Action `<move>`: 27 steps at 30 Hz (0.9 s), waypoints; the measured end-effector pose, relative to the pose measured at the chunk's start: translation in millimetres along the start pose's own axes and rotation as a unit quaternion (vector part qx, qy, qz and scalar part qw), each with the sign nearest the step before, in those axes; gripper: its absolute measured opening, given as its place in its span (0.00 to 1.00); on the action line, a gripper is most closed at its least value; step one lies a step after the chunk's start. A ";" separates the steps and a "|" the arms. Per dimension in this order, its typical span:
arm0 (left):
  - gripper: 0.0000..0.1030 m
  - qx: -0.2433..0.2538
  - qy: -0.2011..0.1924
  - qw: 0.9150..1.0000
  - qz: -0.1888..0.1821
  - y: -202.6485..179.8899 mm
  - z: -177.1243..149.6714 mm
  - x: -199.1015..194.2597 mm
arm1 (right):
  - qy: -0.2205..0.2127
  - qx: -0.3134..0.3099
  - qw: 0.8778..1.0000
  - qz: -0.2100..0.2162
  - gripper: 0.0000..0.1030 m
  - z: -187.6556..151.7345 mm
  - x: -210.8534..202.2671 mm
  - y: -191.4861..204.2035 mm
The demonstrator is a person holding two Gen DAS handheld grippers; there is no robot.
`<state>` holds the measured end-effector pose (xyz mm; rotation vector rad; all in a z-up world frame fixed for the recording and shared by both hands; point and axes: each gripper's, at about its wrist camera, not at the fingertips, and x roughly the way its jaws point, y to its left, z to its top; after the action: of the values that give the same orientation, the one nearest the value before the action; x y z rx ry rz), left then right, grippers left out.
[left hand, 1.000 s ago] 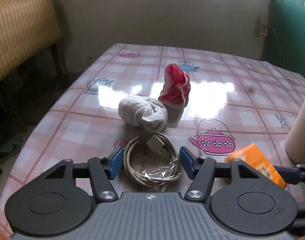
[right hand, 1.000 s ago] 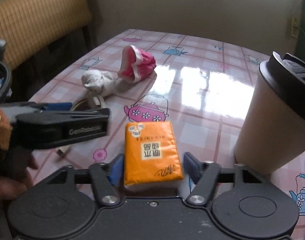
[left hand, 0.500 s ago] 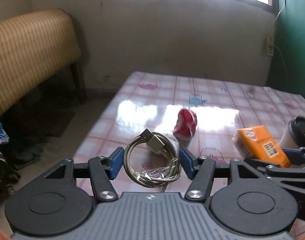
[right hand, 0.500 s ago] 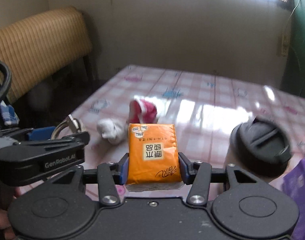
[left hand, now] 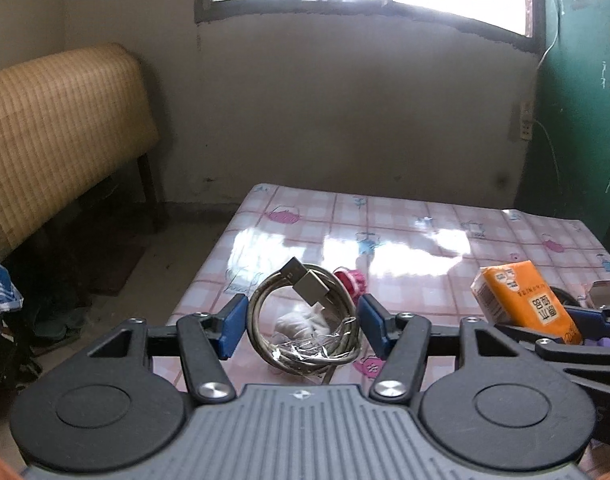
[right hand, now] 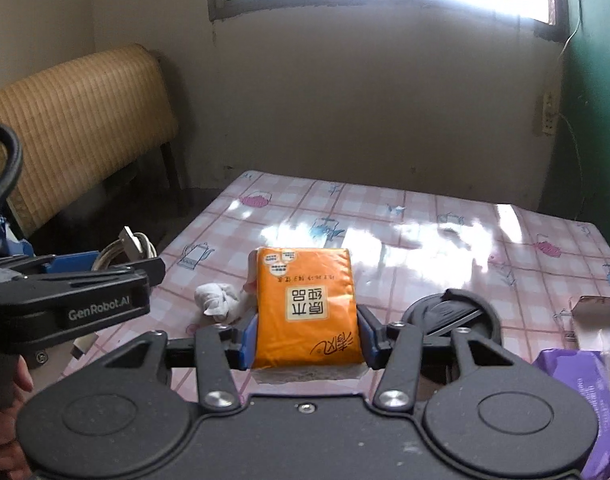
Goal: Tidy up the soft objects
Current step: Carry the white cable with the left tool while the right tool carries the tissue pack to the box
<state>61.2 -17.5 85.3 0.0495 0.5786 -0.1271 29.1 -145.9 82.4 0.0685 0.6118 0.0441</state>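
Cable coil and tissue pack held clear above the table.
Coiled USB cable (left hand: 305,320) is clamped by left gripper (left hand: 301,324), marked "GenRobot.AI"; orange tissue pack (right hand: 307,308), printed with Chinese characters, is pinched by right gripper (right hand: 305,340) over checked tablecloth (right hand: 425,232); white sock ball (right hand: 219,300) lies below.

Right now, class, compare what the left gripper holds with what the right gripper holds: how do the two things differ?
The coiled USB cable is a grey open ring with a metal plug; the orange tissue pack is a flat, solid block with printed writing. The cable stands upright in the left gripper; the pack lies flat in the right gripper. Both are clamped above the table.
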 end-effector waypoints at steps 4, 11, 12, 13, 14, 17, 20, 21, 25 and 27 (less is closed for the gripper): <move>0.60 0.005 -0.001 1.000 -0.006 -9.8 1.8 -3.8 | -0.004 0.001 1.000 -0.006 0.57 2.2 -10.1 -7.5; 0.60 0.006 0.001 1.000 -0.022 -21.3 3.6 -9.2 | -0.005 0.006 1.000 -0.015 0.57 4.8 -18.0 -13.4; 0.60 0.006 0.002 1.000 -0.023 -23.3 3.3 -9.0 | -0.006 0.007 1.000 -0.016 0.57 4.6 -18.9 -14.2; 0.60 0.006 0.003 1.000 -0.025 -25.9 3.4 -9.0 | -0.006 0.007 1.000 -0.017 0.57 4.7 -20.0 -14.4; 0.60 0.005 0.003 1.000 -0.027 -27.4 3.6 -8.6 | -0.007 0.008 1.000 -0.018 0.57 5.2 -20.0 -15.2; 0.60 0.006 0.005 0.999 -0.031 -32.2 5.1 -8.9 | -0.008 0.012 1.000 -0.022 0.57 7.5 -23.3 -21.1; 0.60 0.008 0.005 0.999 -0.034 -36.9 6.2 -9.1 | -0.010 0.014 1.000 -0.025 0.57 8.9 -26.7 -27.2; 0.60 0.009 0.005 0.999 -0.036 -39.1 6.7 -9.1 | -0.011 0.015 0.999 -0.026 0.57 9.3 -27.4 -29.7; 0.60 0.012 0.004 0.999 -0.042 -45.9 7.3 -10.2 | -0.013 0.017 0.999 -0.030 0.57 9.9 -29.9 -36.7; 0.60 0.013 0.004 0.999 -0.045 -49.4 7.9 -9.7 | -0.014 0.020 0.999 -0.034 0.57 9.6 -31.9 -40.1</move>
<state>50.9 -66.1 96.7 0.0486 0.5880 -0.2217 9.3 -188.3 105.4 0.0864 0.5870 -0.0338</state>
